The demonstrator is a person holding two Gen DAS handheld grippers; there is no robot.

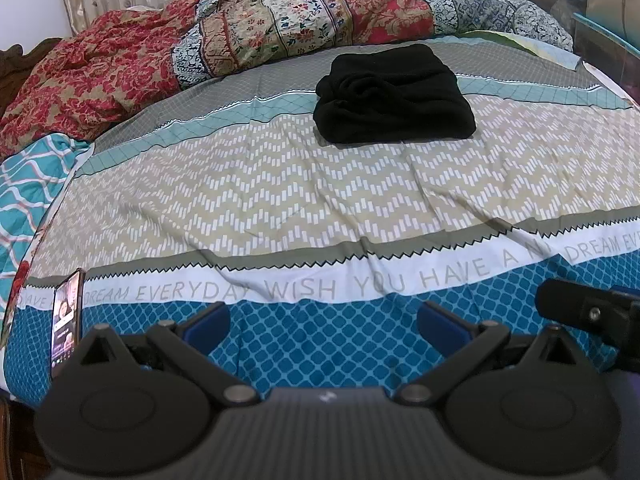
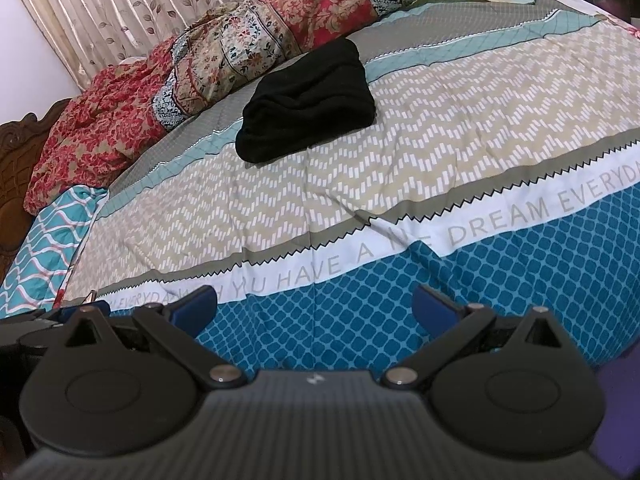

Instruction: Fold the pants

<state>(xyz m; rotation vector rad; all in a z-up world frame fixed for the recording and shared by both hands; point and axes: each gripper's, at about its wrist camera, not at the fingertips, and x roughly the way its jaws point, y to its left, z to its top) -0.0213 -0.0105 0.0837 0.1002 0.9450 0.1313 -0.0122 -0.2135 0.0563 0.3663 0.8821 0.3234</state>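
Black pants (image 1: 394,96) lie folded into a thick rectangle on the far half of the bed, also seen in the right wrist view as black pants (image 2: 306,106). My left gripper (image 1: 322,320) hangs open over the blue near edge of the bedspread, its blue pads wide apart with nothing between them. My right gripper (image 2: 314,306) is likewise open and empty above the same blue band. Both grippers are well short of the pants. Part of the right gripper's body (image 1: 588,308) shows at the right in the left wrist view.
A patterned bedspread (image 1: 280,200) covers the bed. A crumpled red and floral quilt (image 1: 200,48) lies along the far side. A teal pillow (image 1: 28,184) sits at the left. A phone (image 1: 67,320) with a lit screen stands at the near left edge. Curtains hang behind.
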